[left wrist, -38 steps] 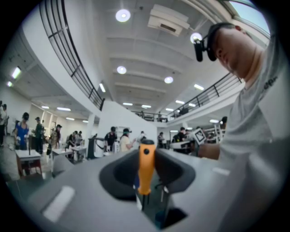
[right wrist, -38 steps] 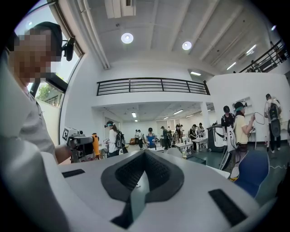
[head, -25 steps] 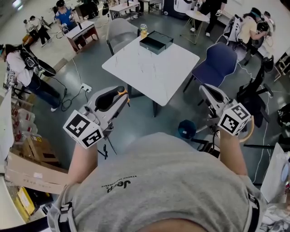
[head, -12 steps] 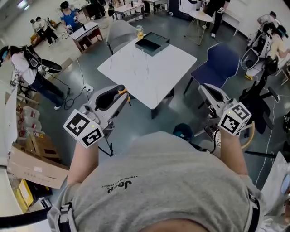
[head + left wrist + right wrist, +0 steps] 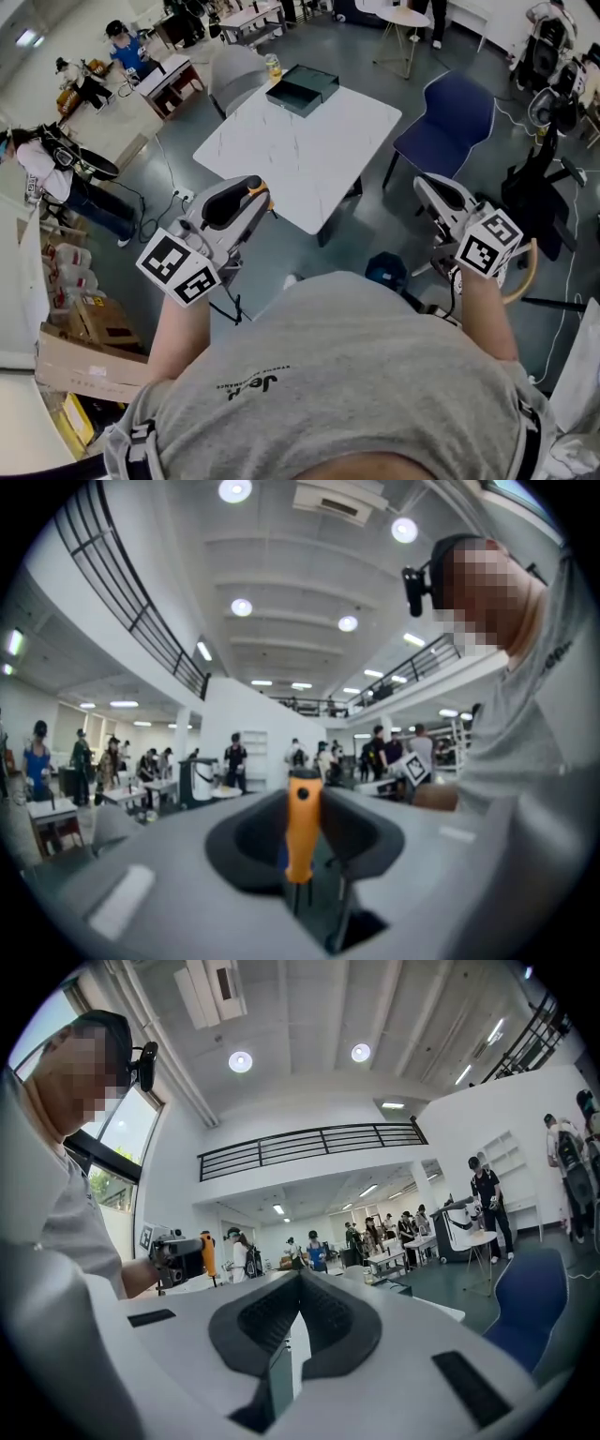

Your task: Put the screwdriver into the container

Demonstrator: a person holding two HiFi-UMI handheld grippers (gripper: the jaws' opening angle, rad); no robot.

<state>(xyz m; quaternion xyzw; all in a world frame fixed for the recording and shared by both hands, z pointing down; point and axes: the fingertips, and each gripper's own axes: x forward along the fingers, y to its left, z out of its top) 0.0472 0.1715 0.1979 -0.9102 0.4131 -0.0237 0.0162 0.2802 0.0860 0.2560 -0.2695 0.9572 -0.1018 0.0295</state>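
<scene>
The screwdriver (image 5: 302,829) has an orange handle and stands upright between the jaws of my left gripper (image 5: 306,803), which is shut on it. From the head view its orange end (image 5: 253,188) shows at the tip of the left gripper (image 5: 249,193), held level over the floor short of the table. The container (image 5: 302,89) is a dark open box at the far end of the white table (image 5: 300,155). My right gripper (image 5: 425,184) is also held level over the floor, its jaws (image 5: 300,1279) meeting at the tips with nothing between them. The right gripper view shows the screwdriver (image 5: 208,1252) off to the left.
A jar with yellow contents (image 5: 273,66) stands beside the container. A blue chair (image 5: 450,120) is at the table's right, a grey chair (image 5: 234,70) behind it. A dark round object (image 5: 384,268) sits on the floor ahead. Cardboard boxes (image 5: 84,347) lie left; people work at other tables.
The table and container have shifted left and nearer in the head view as the person walks toward them. Both grippers keep their pose, the screwdriver still held.
</scene>
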